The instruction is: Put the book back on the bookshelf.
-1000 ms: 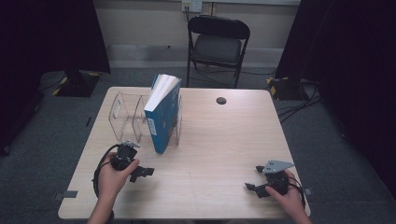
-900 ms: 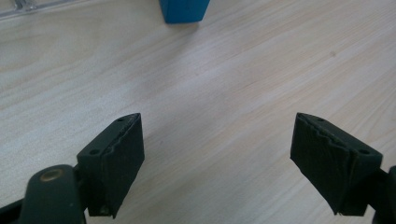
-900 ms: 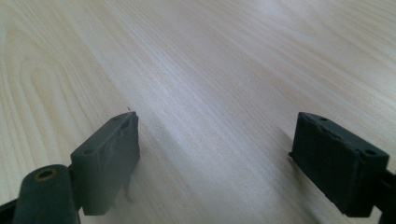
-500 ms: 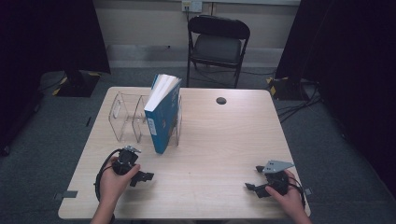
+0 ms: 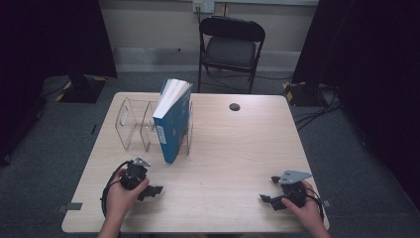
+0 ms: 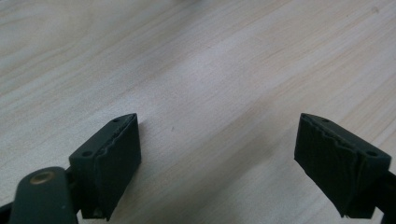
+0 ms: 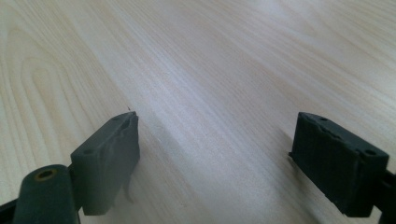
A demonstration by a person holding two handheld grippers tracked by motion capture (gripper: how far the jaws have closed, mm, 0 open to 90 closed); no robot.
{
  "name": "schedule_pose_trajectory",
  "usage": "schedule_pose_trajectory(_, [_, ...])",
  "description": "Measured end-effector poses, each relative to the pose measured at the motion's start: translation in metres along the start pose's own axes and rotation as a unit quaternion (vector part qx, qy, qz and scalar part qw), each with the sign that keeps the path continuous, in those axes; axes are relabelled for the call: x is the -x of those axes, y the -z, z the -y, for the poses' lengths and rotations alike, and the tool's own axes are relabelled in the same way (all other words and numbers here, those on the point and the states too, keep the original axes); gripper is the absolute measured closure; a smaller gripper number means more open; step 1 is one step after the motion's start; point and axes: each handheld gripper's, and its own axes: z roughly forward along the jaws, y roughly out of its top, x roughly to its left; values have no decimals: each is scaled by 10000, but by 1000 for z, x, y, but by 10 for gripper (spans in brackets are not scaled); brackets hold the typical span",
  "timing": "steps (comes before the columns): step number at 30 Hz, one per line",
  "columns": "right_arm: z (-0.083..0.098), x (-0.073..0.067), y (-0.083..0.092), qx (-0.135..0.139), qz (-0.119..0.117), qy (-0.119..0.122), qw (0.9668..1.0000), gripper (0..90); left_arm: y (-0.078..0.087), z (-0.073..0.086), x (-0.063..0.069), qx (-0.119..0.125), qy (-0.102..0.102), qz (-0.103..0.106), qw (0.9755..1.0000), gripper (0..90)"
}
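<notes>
Clear divided rack point(image 5: 132, 124), upper left of table point(image 5: 233, 148): blue book point(image 5: 172, 121) upright in rightmost compartment; left gripper point(image 5: 154, 190) and right gripper point(image 5: 266, 200), jaws apart, holding nothing.

Two black handheld grippers, each with a trailing black cable

The left gripper point(image 5: 151, 190) and right gripper point(image 5: 267, 201) each carried a grey three-cornered plate; their jaws were dark blocks with ridged inner faces and small screw holes, beside a brass-coloured rivet.

I see the table point(image 5: 233, 148) evenly lit from above, its surroundings falling into deep darkness. Both gripper views are soft: wood grain blurs, and faint shadows lie beneath the jaws.
</notes>
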Motion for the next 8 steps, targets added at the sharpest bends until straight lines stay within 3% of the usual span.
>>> schedule_pose_trajectory(8, [0, 0, 0, -3, -5, -2, 10000, 145, -2, 3, 5, 10, -278, -98, 9996, 110])
